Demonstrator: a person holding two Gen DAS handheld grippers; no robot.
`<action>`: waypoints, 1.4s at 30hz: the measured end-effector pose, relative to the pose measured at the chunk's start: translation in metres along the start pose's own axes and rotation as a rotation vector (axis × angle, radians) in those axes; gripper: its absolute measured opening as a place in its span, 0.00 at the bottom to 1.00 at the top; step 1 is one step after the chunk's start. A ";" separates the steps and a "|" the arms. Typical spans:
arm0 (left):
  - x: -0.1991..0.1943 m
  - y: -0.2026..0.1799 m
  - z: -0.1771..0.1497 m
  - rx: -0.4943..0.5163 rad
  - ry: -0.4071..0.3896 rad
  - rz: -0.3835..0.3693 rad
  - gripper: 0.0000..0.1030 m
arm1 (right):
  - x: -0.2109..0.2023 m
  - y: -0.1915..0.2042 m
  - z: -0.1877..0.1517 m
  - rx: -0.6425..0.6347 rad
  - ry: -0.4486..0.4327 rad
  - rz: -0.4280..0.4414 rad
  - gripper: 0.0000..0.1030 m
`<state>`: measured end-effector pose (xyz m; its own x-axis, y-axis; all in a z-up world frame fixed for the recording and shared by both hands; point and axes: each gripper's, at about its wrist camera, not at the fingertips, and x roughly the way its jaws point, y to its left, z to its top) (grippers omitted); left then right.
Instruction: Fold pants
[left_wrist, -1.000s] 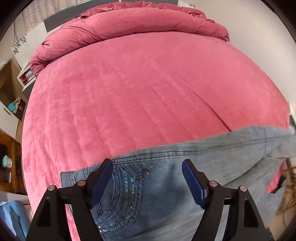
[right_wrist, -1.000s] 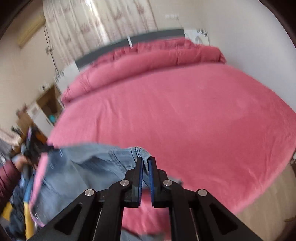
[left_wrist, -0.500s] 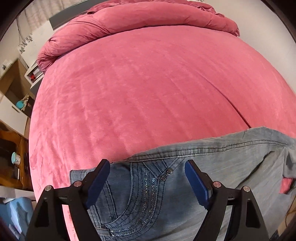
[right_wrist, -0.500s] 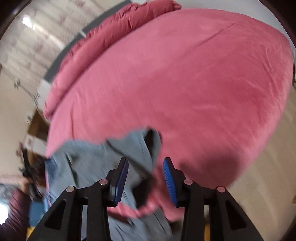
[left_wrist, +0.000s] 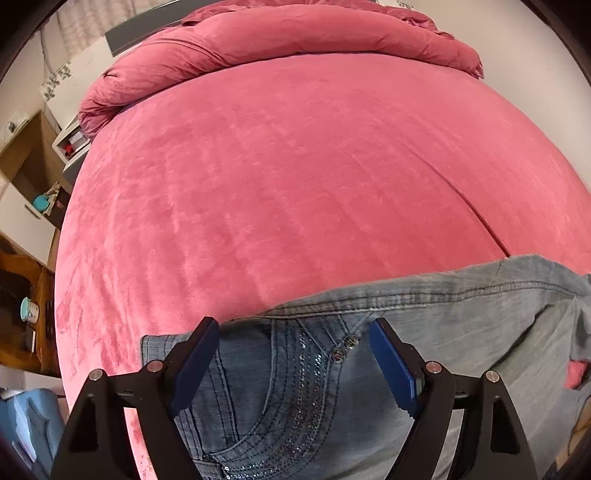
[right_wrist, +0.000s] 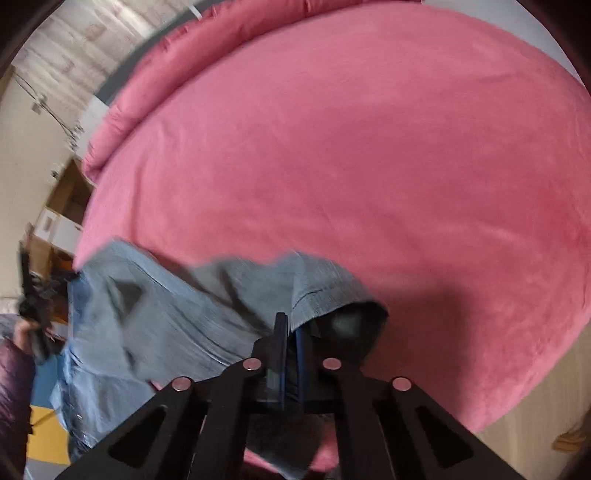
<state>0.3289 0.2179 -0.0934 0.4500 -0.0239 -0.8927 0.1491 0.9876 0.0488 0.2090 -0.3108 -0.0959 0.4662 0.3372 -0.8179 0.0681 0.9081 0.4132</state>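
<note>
Light blue jeans (left_wrist: 424, 332) lie along the near edge of a pink bed (left_wrist: 295, 184). In the left wrist view the waist end with a sequinned pocket (left_wrist: 295, 369) sits between my fingers. My left gripper (left_wrist: 293, 332) is open just above it and holds nothing. In the right wrist view my right gripper (right_wrist: 290, 325) is shut on the hem of a jeans leg (right_wrist: 321, 291), which is lifted off the bed. The rest of the jeans (right_wrist: 155, 314) stretches away to the left, blurred.
A rolled pink duvet (left_wrist: 280, 44) lies along the bed's far end. Wooden shelves and a white cabinet (left_wrist: 26, 206) stand to the left of the bed. The floor (right_wrist: 535, 406) shows past the bed's right edge. A person's arm (right_wrist: 14, 369) is at far left.
My right gripper let go of the jeans leg, opened, then shut again on the hem. My left gripper stayed open over the waist and shifted slightly.
</note>
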 end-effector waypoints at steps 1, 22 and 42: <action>0.001 0.000 0.000 0.002 -0.003 0.006 0.81 | -0.008 0.001 0.008 0.010 -0.031 0.006 0.02; 0.016 0.028 -0.005 -0.077 -0.015 0.094 0.85 | 0.007 -0.069 0.032 0.180 0.031 0.047 0.38; 0.006 0.029 -0.020 -0.114 -0.018 0.104 0.85 | -0.022 -0.020 0.025 0.045 -0.105 0.105 0.02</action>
<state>0.3178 0.2494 -0.1061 0.4741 0.0780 -0.8770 0.0004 0.9960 0.0888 0.2195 -0.3429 -0.0763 0.5625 0.3995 -0.7239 0.0525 0.8565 0.5135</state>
